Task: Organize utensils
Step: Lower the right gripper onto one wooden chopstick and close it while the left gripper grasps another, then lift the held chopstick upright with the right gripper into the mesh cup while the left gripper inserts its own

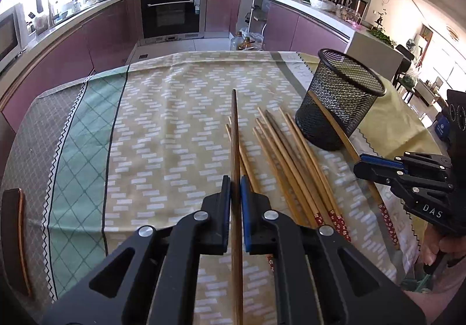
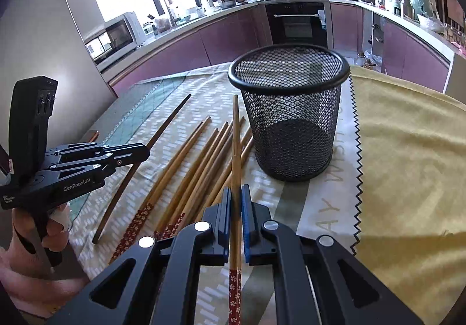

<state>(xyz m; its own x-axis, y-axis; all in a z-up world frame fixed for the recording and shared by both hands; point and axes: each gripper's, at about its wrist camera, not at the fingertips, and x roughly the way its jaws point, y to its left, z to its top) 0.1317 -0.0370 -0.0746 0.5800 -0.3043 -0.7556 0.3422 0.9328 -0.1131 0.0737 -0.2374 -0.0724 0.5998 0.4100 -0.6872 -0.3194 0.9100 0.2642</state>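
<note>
My left gripper [image 1: 235, 185] is shut on a dark brown chopstick [image 1: 235, 150] that points away over the tablecloth; it also shows in the right wrist view [image 2: 139, 162]. My right gripper [image 2: 236, 197] is shut on a light bamboo chopstick [image 2: 236, 150] with a red flowered end, its tip near the black mesh cup [image 2: 291, 109]. Several more bamboo chopsticks [image 1: 291, 162] lie loose on the cloth left of the cup [image 1: 337, 100]. The cup stands upright and looks empty. The right gripper [image 1: 364, 164] appears at the right of the left wrist view.
A patterned tablecloth [image 1: 163, 127] covers the table, with a yellow cloth [image 2: 407, 150] to the right of the cup. Kitchen counters, an oven [image 1: 171, 12] and a microwave [image 2: 122, 33] stand beyond the table's far edge.
</note>
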